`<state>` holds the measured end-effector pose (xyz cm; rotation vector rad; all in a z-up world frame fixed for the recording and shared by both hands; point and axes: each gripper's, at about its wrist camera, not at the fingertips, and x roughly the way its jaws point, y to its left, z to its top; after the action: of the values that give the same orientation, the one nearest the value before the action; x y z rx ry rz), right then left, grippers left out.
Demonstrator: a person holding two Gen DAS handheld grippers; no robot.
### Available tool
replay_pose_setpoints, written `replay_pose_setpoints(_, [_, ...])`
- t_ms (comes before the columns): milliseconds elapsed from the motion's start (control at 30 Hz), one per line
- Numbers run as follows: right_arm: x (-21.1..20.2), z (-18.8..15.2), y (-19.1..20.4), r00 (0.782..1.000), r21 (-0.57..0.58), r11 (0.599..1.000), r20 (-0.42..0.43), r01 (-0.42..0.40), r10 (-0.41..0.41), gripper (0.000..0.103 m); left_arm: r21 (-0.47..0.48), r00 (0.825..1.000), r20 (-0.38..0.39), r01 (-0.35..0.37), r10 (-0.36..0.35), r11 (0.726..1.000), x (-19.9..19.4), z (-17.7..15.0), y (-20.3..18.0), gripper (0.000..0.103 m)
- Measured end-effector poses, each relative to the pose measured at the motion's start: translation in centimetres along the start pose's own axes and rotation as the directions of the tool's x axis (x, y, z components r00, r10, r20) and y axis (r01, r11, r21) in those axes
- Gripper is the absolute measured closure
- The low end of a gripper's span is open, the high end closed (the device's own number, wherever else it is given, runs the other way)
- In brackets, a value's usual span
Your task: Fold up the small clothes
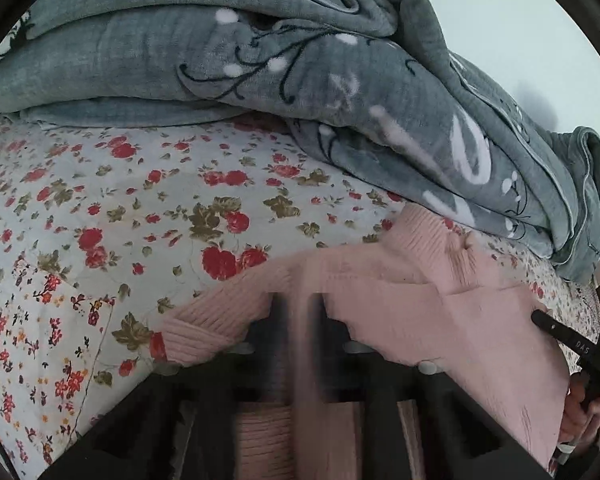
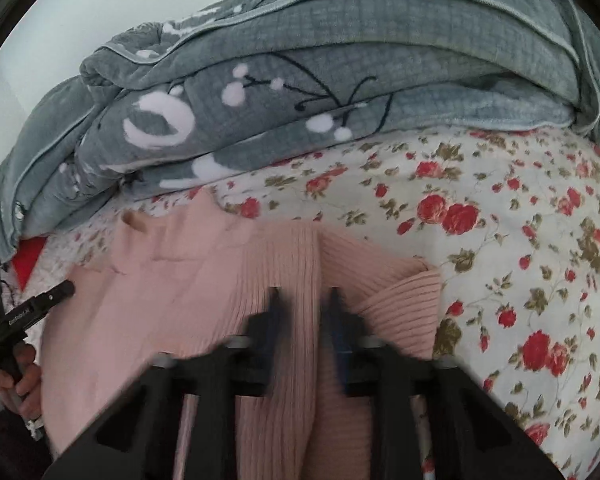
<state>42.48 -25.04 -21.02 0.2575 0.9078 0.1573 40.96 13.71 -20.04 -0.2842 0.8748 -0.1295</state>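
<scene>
A pink ribbed sweater (image 1: 440, 320) lies on a floral sheet (image 1: 100, 208), near the edge of a grey-green blanket (image 1: 260, 60) heaped at the far side of the bed.

Left gripper (image 1: 298, 300): the jaws stand close together with a fold of the sweater running up between them. The fingers (image 1: 278, 312) are blurred, so contact cannot be confirmed outright, but the narrow gap and the bunched knit indicate a pinch on the cloth. A ribbed cuff or hem lies just left of the fingers, on the sheet.

Right gripper (image 2: 304, 300): the jaws are likewise nearly closed, and a ribbed strip of the sweater (image 2: 276, 260) passes between the fingers (image 2: 274, 308). The knit rises in a ridge at the grip. A ribbed edge of the sweater lies just right of the fingers, on the sheet (image 2: 520, 240).

Each view shows the other gripper at its side edge, with a hand (image 2: 18, 376) around the handle, at the sweater's smooth panel. The blanket (image 2: 340, 80) lies behind the sweater in both views; its hem rests on the sheet.
</scene>
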Motion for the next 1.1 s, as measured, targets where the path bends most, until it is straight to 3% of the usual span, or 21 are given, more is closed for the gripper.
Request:
replay_pose_setpoints(133, [-3.5, 0.0, 0.3, 0.985, -0.029, 0.999, 0.171, -0.018, 0.023, 0.098, -0.028, 0.991, 0.099, 0.088, -0.085, 0.996, -2.2, 0.8, 0.9, 0.093])
replay_pose_setpoints(200, [-2.9, 0.0, 0.2, 0.987, -0.024, 0.998, 0.155, 0.051, -0.046, 0.098, -0.046, 0.996, 0.088, 0.024, -0.020, 0.999, -1.4, 1.1, 1.3, 0.096])
replay_pose_setpoints(233, [-1.4, -0.3, 0.0, 0.987, -0.010, 0.992, 0.103, 0.128, -0.126, 0.098, -0.059, 0.998, 0.067, 0.005, -0.001, 0.998, -0.6, 1.0, 1.6, 0.096])
replay_pose_setpoints(300, [0.1, -0.5, -0.2, 0.988, -0.011, 0.988, 0.039, 0.152, -0.151, 0.098, -0.080, 1.000, 0.016, -0.013, 0.015, 0.997, 1.0, 0.3, 2.1, 0.095])
replay_pose_setpoints(400, [-0.6, -0.5, 0.8, 0.982, -0.065, 0.981, 0.068, 0.183, -0.179, 0.096, -0.078, 0.999, 0.048, -0.006, 0.010, 0.997, -0.2, 0.6, 2.2, 0.092])
replay_pose_setpoints(467, [-1.0, -0.4, 1.6, 0.977, -0.120, 0.971, 0.057, 0.209, -0.203, 0.094, -0.039, 0.996, 0.055, -0.065, 0.067, 0.997, -1.6, 1.0, 1.7, 0.088])
replay_pose_setpoints(500, [-1.5, -0.3, 1.9, 0.977, -0.134, 0.968, 0.063, 0.212, -0.205, 0.094, -0.024, 0.994, 0.058, -0.086, 0.087, 0.996, -2.2, 1.2, 1.4, 0.080])
replay_pose_setpoints(567, [-3.4, 0.3, 2.6, 0.974, -0.153, 0.965, 0.105, 0.214, -0.199, 0.084, 0.015, 0.992, 0.083, -0.093, 0.091, 0.996, -3.5, 1.5, 0.8, 0.077])
replay_pose_setpoints(633, [-4.9, 0.9, 3.6, 0.974, -0.175, 0.964, 0.144, 0.201, -0.177, 0.076, 0.039, 0.994, 0.111, -0.023, 0.018, 0.999, -4.6, 1.8, -0.1, 0.077])
replay_pose_setpoints(700, [-4.9, 1.4, 4.2, 0.977, -0.188, 0.967, 0.154, 0.174, -0.146, 0.076, 0.057, 0.993, 0.098, 0.057, -0.063, 0.997, -4.4, 2.1, -1.1, 0.076])
replay_pose_setpoints(733, [-4.2, 1.5, 4.6, 0.981, -0.202, 0.967, 0.144, 0.156, -0.129, 0.076, 0.079, 0.994, 0.085, 0.065, -0.071, 0.995, -3.7, 2.0, -1.7, 0.075])
replay_pose_setpoints(833, [-0.9, 0.8, 4.4, 0.985, -0.232, 0.958, 0.074, 0.170, -0.157, 0.078, 0.119, 0.999, 0.029, -0.043, 0.040, 0.992, -0.4, 1.1, -2.2, 0.075])
replay_pose_setpoints(867, [0.6, 0.6, 3.7, 0.979, -0.216, 0.955, 0.044, 0.202, -0.198, 0.083, 0.126, 0.996, -0.007, -0.089, 0.091, 0.988, 1.1, 0.6, -1.7, 0.075])
replay_pose_setpoints(900, [1.8, 0.4, 2.5, 0.982, -0.173, 0.967, -0.003, 0.185, -0.188, 0.084, 0.121, 0.994, -0.031, -0.096, 0.101, 0.988, 1.9, 0.3, -1.3, 0.075])
replay_pose_setpoints(1000, [0.7, 0.6, 1.6, 0.988, -0.116, 0.982, 0.032, 0.152, -0.149, 0.085, 0.069, 0.999, -0.030, -0.027, 0.029, 0.997, 1.4, 0.6, -0.1, 0.072])
replay_pose_setpoints(1100, [0.3, 0.3, 1.4, 0.990, -0.112, 0.984, 0.029, 0.138, -0.135, 0.083, 0.082, 0.999, -0.025, -0.027, 0.029, 0.996, 1.3, 0.3, 0.0, 0.069])
